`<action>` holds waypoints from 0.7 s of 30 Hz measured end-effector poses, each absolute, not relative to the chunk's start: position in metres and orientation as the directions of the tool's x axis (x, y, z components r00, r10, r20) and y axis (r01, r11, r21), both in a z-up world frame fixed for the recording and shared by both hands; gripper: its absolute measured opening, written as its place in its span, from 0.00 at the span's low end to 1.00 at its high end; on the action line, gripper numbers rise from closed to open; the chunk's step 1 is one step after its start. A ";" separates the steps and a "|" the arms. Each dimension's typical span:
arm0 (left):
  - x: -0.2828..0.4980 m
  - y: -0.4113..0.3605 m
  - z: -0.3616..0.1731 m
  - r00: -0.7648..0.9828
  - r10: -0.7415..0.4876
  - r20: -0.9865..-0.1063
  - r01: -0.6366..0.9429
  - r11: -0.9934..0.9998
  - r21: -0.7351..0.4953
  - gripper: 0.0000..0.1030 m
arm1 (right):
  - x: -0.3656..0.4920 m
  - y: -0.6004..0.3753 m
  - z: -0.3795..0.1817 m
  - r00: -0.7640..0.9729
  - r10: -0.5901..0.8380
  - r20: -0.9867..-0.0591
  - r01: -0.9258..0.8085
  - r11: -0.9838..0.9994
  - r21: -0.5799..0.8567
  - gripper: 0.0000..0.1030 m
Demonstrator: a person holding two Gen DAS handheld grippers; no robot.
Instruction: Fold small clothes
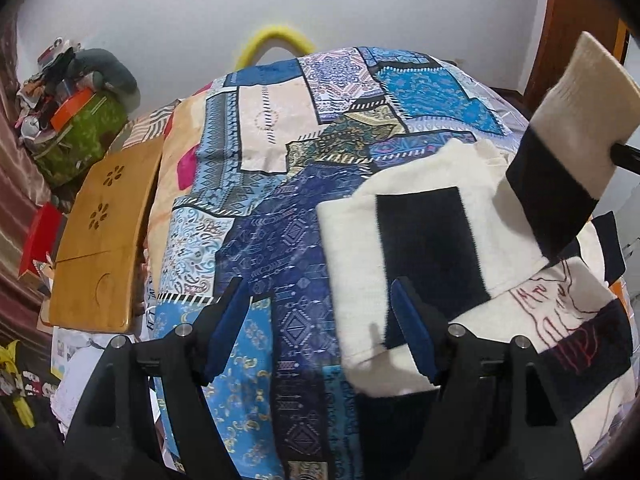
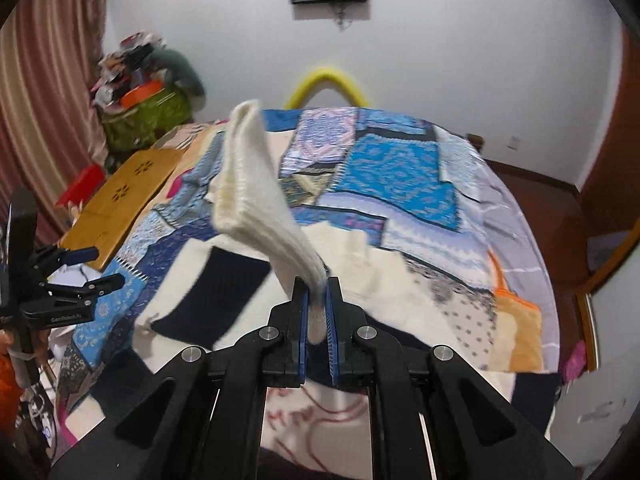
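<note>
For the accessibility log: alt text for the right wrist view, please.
The right gripper is shut on a cream sleeve lifted above a cream and navy sweater on a patchwork bedspread. At left, the left gripper is open and empty.

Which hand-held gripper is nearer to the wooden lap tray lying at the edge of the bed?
Left. The left hand-held gripper hangs open just beside the wooden lap tray, empty. The right hand-held gripper is over the middle of the bed, shut on the sweater's cream sleeve.
</note>
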State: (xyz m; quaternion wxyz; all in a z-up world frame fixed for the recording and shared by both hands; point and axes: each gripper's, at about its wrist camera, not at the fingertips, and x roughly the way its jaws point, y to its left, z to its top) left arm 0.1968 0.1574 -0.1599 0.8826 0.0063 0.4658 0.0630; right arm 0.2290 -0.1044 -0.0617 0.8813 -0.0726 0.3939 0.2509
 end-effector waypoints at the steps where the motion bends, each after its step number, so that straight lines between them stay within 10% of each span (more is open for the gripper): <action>1: 0.198 0.154 -0.159 0.558 0.117 -0.822 -0.102 0.992 0.073 0.70 | 0.229 -0.111 -0.060 0.565 0.384 -0.730 -0.490 0.868 0.077 0.07; 21: 0.213 0.088 -0.152 0.561 0.110 -0.820 -0.013 0.992 0.124 0.70 | 0.231 -0.239 -0.084 0.568 0.297 -0.767 -0.279 0.947 0.160 0.07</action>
